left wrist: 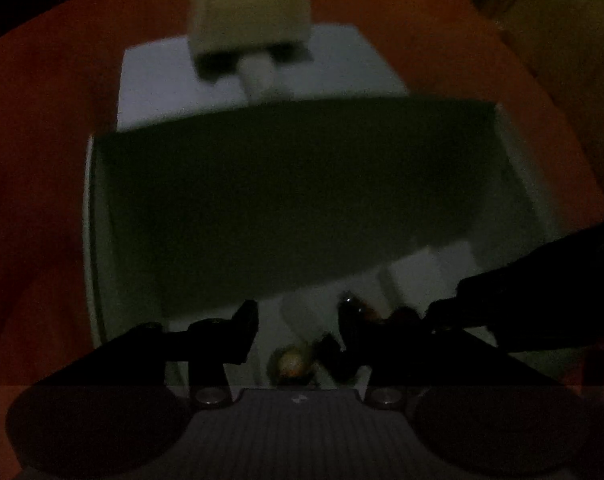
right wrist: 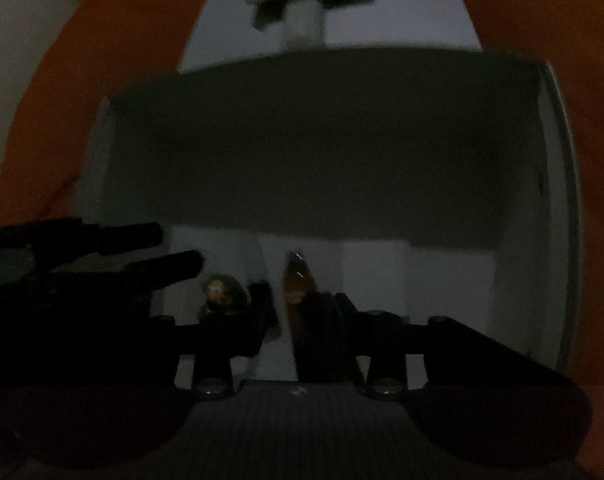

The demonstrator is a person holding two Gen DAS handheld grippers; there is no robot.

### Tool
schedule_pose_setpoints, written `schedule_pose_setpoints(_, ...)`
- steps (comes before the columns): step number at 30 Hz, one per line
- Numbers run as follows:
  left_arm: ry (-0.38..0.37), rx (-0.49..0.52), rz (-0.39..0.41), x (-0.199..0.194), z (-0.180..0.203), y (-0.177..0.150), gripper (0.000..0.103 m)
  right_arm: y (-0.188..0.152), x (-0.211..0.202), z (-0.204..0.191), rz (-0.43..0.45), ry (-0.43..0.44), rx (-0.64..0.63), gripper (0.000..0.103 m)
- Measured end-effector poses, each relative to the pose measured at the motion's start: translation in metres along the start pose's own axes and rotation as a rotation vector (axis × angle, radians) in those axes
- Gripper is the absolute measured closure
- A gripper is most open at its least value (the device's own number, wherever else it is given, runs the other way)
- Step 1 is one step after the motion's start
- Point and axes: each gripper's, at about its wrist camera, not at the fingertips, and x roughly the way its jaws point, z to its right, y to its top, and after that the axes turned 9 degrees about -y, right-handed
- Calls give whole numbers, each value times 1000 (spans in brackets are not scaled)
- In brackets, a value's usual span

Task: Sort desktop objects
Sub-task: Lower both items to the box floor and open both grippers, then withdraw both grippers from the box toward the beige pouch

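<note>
White organiser box on orange cloth: we see a flat dark-green panel hiding most of its compartments. Nearest us, a small round yellowish item (blurred, unidentifiable). Left gripper and right gripper: fingers apart, clamping nothing we can discern.

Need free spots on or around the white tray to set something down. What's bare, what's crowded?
Bare: orange cloth left of the white tray; the pale strip between the beige block and the dark green panel; the right compartment just near of the panel. Crowded: the near-centre compartments, with a small round item and a brown item. Frames are dim.
</note>
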Motion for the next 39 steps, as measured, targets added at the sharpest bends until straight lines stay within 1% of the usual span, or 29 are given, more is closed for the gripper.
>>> schedule_pose_setpoints(2,-12,-1,9,-4,1,9,62,8,-9,-2,12,15,-19,62)
schedule_pose_setpoints(5,-30,-16,24,-9,-1,21,62,20,-11,-12,35,27,-33,61)
schedule_pose_setpoints(9,-21,-22,57,-10,-1,37,61,36,-26,-11,71,34,-29,59)
schedule_pose_setpoints(11,-24,-29,63,-12,-3,44,61,43,-33,-10,96,36,-26,56)
schedule_pose_setpoints(13,-29,-37,63,-13,-5,52,61,49,-41,-7,119,37,-19,51)
schedule_pose_setpoints(14,-30,-41,68,-15,-6,55,60,53,-45,-5,128,38,-16,49)
schedule_pose_setpoints(15,-30,-39,71,-16,-6,58,57,56,-49,-3,137,38,-12,44)
schedule_pose_setpoints(18,-26,-35,86,-19,-7,67,57,66,-59,1,156,42,-5,42)
schedule_pose_setpoints(20,-22,-30,90,-19,-7,73,57,74,-63,3,174,43,-11,38)
schedule_pose_setpoints(21,-18,-28,95,-19,-8,76,57,77,-63,3,185,44,-16,28)
schedule_pose_setpoints(22,-8,-26,96,-18,-9,79,57,82,-63,5,195,43,-17,23)
schedule_pose_setpoints(24,21,-21,95,-14,-11,85,57,93,-60,11,212,33,2,23)
schedule_pose_setpoints(27,34,-33,92,-9,-18,97,57,111,-55,17,220,16,18,22)
schedule_pose_setpoints(29,40,-38,97,-7,-22,106,56,121,-54,17,247,-4,-1,18)
schedule_pose_setpoints(30,42,-39,97,-5,-24,111,50,127,-53,17,259,-14,-7,16)
schedule_pose_setpoints(31,42,-44,89,-3,-26,117,48,132,-52,19,266,-22,-5,12)
schedule_pose_setpoints(33,49,-78,77,-1,-33,131,47,143,-48,21,277,-38,0,6)
schedule_pose_setpoints(34,55,-87,78,0,-36,138,47,148,-45,23,273,-44,2,6)
schedule_pose_setpoints(37,98,-64,98,6,-41,155,46,164,-35,27,267,-88,-1,1)
schedule_pose_setpoints(39,113,-69,102,11,-46,162,45,174,-29,30,276,-118,-16,0)
